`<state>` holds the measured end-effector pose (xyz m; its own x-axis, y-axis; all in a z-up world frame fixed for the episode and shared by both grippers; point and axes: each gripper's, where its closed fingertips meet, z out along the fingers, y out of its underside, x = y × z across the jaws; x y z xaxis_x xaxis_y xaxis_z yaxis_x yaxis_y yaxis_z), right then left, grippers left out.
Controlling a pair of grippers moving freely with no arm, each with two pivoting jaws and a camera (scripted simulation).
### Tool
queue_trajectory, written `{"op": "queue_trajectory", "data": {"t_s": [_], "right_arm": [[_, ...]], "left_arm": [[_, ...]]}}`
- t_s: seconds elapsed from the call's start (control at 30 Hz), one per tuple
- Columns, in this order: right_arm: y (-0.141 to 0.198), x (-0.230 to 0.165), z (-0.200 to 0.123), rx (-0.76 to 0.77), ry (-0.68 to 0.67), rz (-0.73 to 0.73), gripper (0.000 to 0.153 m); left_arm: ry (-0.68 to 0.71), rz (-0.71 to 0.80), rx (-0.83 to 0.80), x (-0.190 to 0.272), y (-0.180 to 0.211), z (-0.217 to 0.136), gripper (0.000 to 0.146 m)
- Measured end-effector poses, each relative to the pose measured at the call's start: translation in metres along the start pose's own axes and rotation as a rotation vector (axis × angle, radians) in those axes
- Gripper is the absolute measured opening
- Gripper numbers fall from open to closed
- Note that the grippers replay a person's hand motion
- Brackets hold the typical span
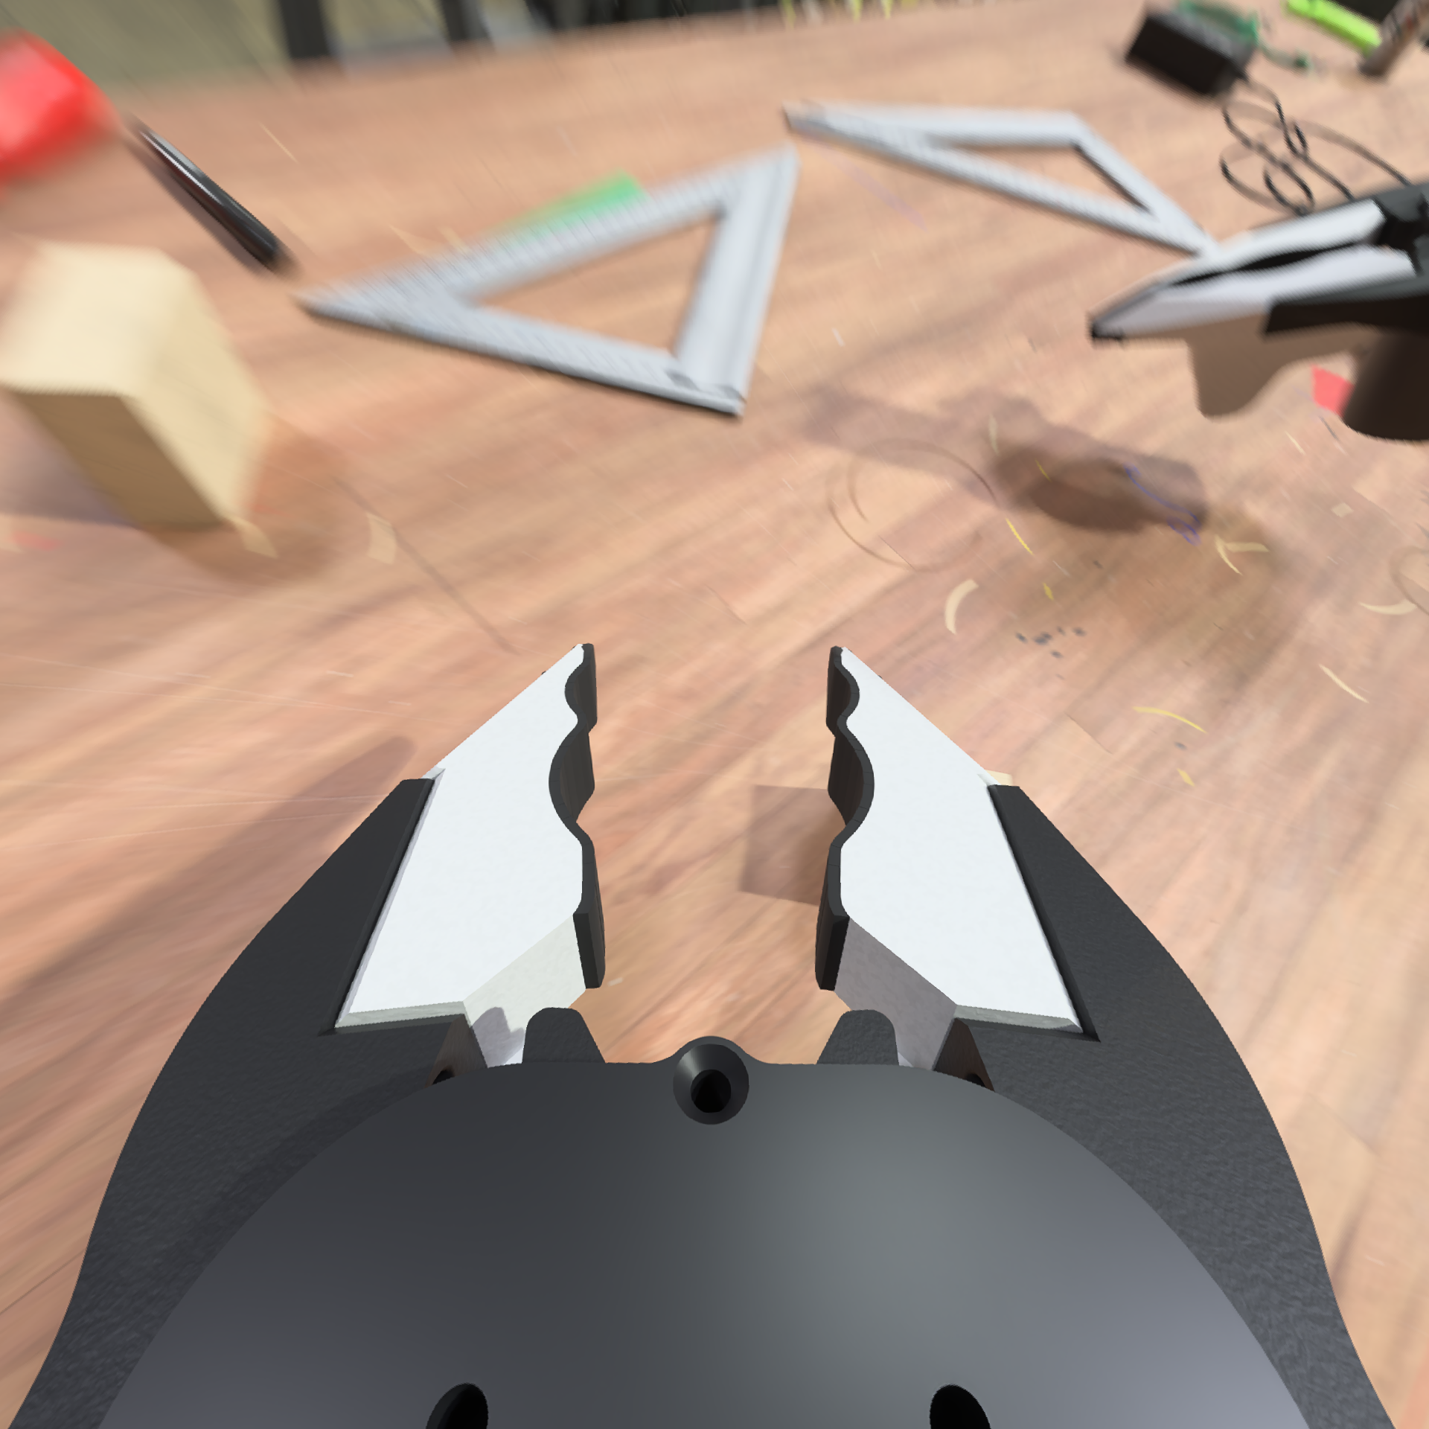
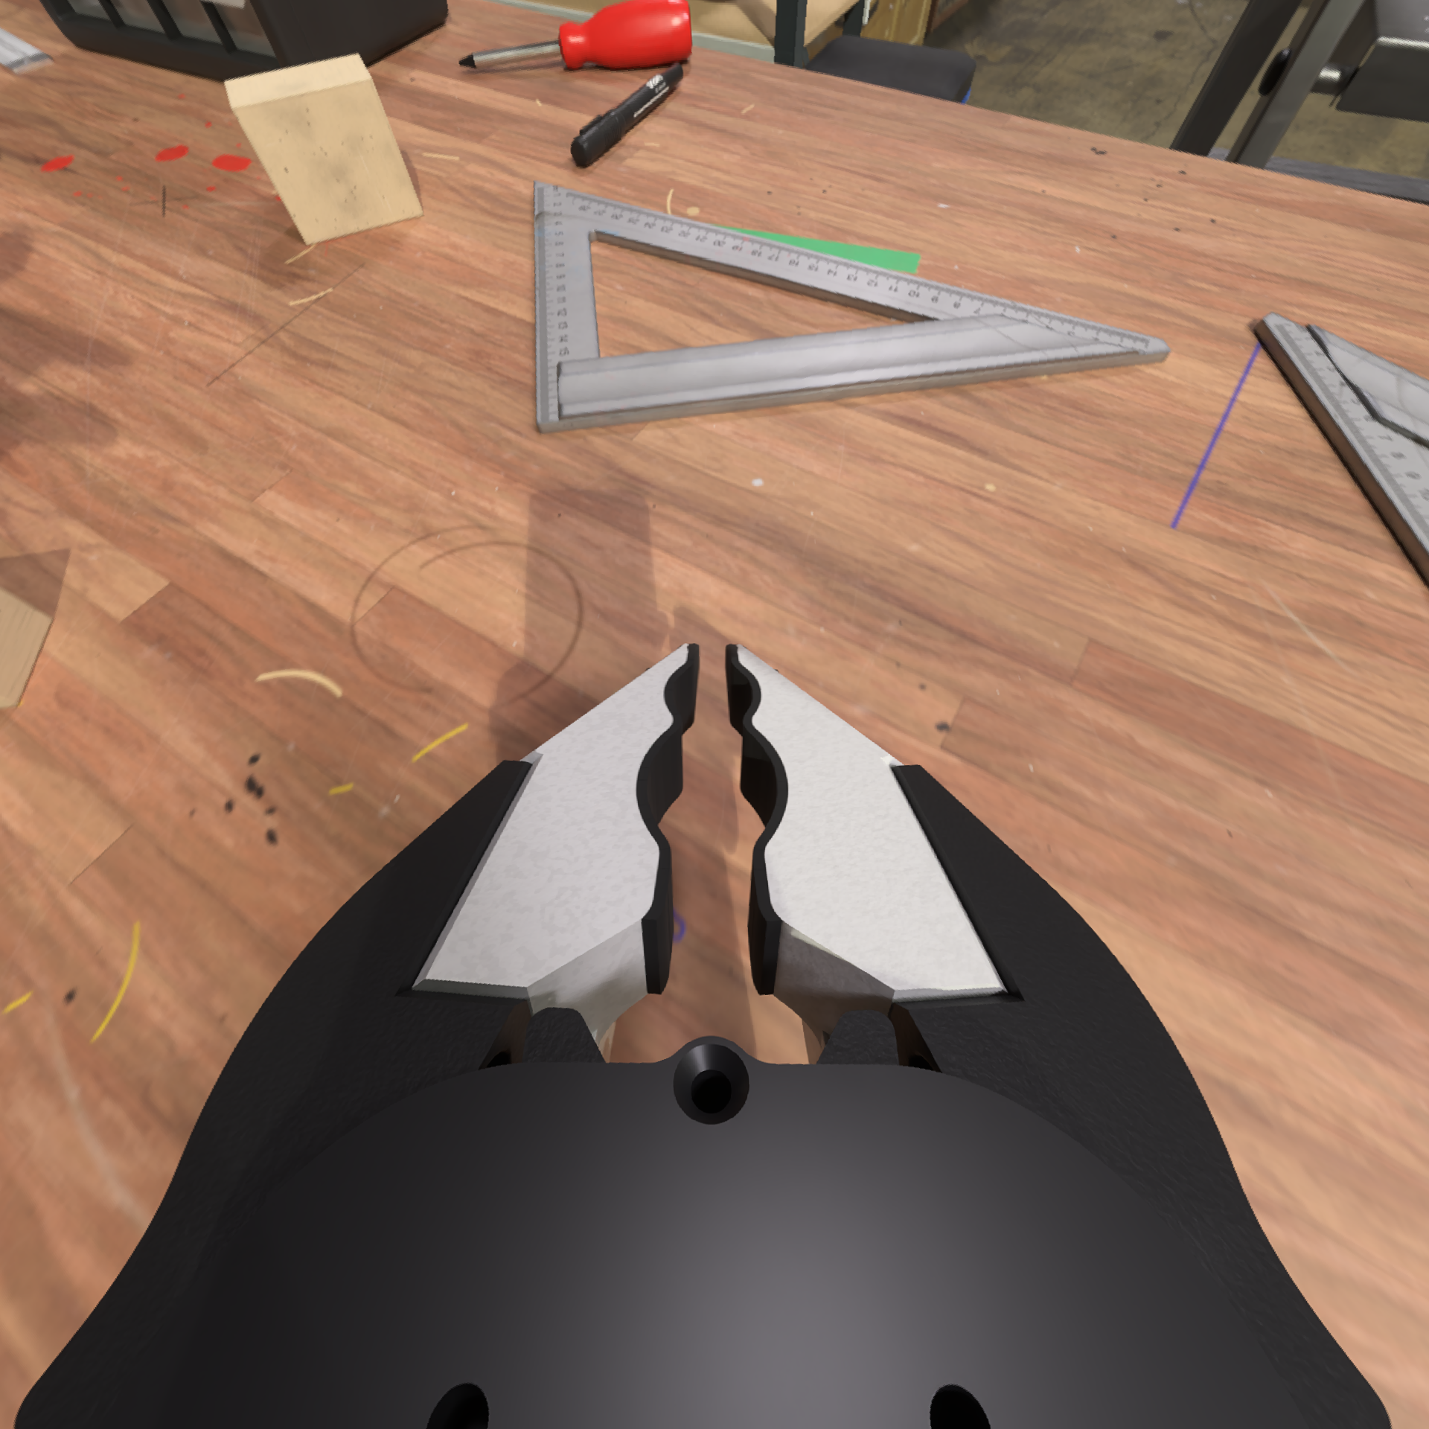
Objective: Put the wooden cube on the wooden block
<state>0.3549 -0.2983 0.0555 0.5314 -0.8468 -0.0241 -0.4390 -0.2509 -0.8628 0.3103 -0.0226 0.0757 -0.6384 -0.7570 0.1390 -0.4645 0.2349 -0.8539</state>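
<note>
The pale wooden block [image 2: 325, 147] stands on the table at the far left; in the blurred left wrist view it [image 1: 131, 379] is at the left. The wooden cube [image 2: 23, 626] is cut off by the left edge of the right wrist view, its top in shadow. In the left wrist view a brown shaded face [image 1: 781, 843], seemingly the cube, shows between the fingers, mostly hidden behind the right finger. My left gripper [image 1: 711, 657] is open and empty above it. My right gripper [image 2: 711, 653] is shut and empty over bare table; it also shows in the left wrist view [image 1: 1102, 325].
A metal set square [image 2: 773, 363] lies ahead of the right gripper, a second one [image 2: 1361, 417] at the right edge. A black marker [image 2: 626, 116], a red-handled screwdriver [image 2: 619, 35] and a black box [image 2: 232, 31] lie at the far side.
</note>
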Motion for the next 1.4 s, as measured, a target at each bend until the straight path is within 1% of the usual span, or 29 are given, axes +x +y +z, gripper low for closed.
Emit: {"op": "queue_trajectory", "data": {"t_s": [0.07,0.1,0.13,0.2,0.27,0.33,0.37,0.43,0.47,0.53,0.63,0.7,0.73,0.77,0.8,0.83,0.87,0.9,0.93,0.97,1.0,1.07,1.1,1.13,1.17,1.2,1.27,1.33,1.4], "right_arm": [[0.004,-0.004,-0.017,-0.01,0.005,-0.009,0.016],[0.006,-0.007,-0.025,-0.009,0.006,-0.018,0.021],[0.008,-0.009,-0.034,-0.009,0.015,-0.024,0.024],[0.008,-0.012,-0.045,0.009,0.041,-0.027,0.025],[0.004,-0.021,-0.047,0.041,0.032,-0.01,0.026],[0.002,-0.039,-0.042,0.049,-0.045,-0.011,0.026],[0.004,-0.047,-0.039,0.039,-0.076,-0.02,0.026],[0.008,-0.06,-0.036,0.007,-0.11,-0.05,0.026],[0.011,-0.064,-0.036,-0.003,-0.118,-0.068,0.026],[0.014,-0.067,-0.037,-0.01,-0.119,-0.094,0.026],[0.016,-0.069,-0.043,-0.015,-0.132,-0.087,0.025],[0.016,-0.072,-0.051,-0.014,-0.138,-0.092,0.025],[0.018,-0.073,-0.057,-0.016,-0.137,-0.104,0.026],[0.021,-0.075,-0.062,-0.02,-0.14,-0.12,0.026],[0.025,-0.076,-0.068,-0.023,-0.145,-0.134,0.026],[0.028,-0.077,-0.072,-0.024,-0.146,-0.145,0.026],[0.031,-0.078,-0.076,-0.028,-0.146,-0.15,0.026],[0.034,-0.079,-0.078,-0.031,-0.147,-0.153,0.026],[0.035,-0.08,-0.079,-0.033,-0.148,-0.154,0.026],[0.036,-0.081,-0.079,-0.03,-0.15,-0.155,0.026],[0.035,-0.084,-0.078,-0.022,-0.158,-0.155,0.026],[0.035,-0.091,-0.075,-0.008,-0.189,-0.148,0.026],[0.035,-0.094,-0.074,-0.004,-0.204,-0.145,0.026],[0.036,-0.097,-0.074,-0.006,-0.215,-0.147,0.026],[0.038,-0.098,-0.075,-0.012,-0.218,-0.156,0.027],[0.04,-0.097,-0.077,-0.021,-0.212,-0.169,0.027],[0.043,-0.092,-0.085,-0.03,-0.193,-0.194,0.028],[0.044,-0.085,-0.094,-0.018,-0.17,-0.196,0.027],[0.045,-0.079,-0.102,0.0,-0.15,-0.174,0.026]], "left_arm": [[-0.137,0.064,0.13,-0.026,-0.018,-0.036,0.057],[-0.211,0.095,0.159,-0.042,-0.02,-0.054,0.056],[-0.266,0.114,0.15,-0.057,-0.017,-0.066,0.057],[-0.299,0.099,0.055,-0.079,-0.002,-0.074,0.062],[-0.311,0.076,0.0,-0.09,0.01,-0.065,0.065],[-0.268,0.071,0.004,-0.085,0.014,-0.046,0.062],[-0.272,0.074,0.019,-0.083,0.013,-0.038,0.055],[-0.366,0.124,0.042,-0.085,0.009,-0.028,0.03],[-0.384,0.131,0.047,-0.083,0.006,-0.023,0.027],[-0.398,0.128,0.048,-0.077,0.001,-0.012,0.027],[-0.375,0.154,0.043,-0.071,-0.004,-0.001,0.03],[-0.381,0.138,0.075,-0.064,-0.009,-0.009,0.035],[-0.335,0.144,0.105,-0.051,-0.012,-0.015,0.036],[-0.247,0.153,0.125,-0.033,-0.013,-0.02,0.038],[-0.131,0.16,0.124,-0.011,-0.01,-0.024,0.042],[-0.009,0.16,0.095,0.014,-0.002,-0.025,0.049],[0.085,0.159,0.04,0.035,0.01,-0.024,0.059],[0.145,0.161,-0.03,0.051,0.023,-0.022,0.073],[0.159,0.168,-0.09,0.062,0.035,-0.018,0.085],[0.137,0.186,-0.12,0.069,0.043,-0.013,0.088],[0.103,0.214,-0.134,0.072,0.05,-0.007,0.085],[0.066,0.248,-0.192,0.076,0.066,0.004,0.074],[0.031,0.25,-0.222,0.073,0.07,0.008,0.066],[-0.013,0.266,-0.23,0.069,0.07,0.009,0.054],[-0.029,0.285,-0.23,0.066,0.068,0.008,0.045],[-0.043,0.294,-0.21,0.062,0.06,0.003,0.045],[-0.092,0.294,-0.104,0.045,0.029,-0.016,0.045],[-0.145,0.241,0.003,0.011,-0.013,-0.04,0.045],[-0.22,0.181,0.045,-0.036,-0.047,-0.053,0.045]]}}
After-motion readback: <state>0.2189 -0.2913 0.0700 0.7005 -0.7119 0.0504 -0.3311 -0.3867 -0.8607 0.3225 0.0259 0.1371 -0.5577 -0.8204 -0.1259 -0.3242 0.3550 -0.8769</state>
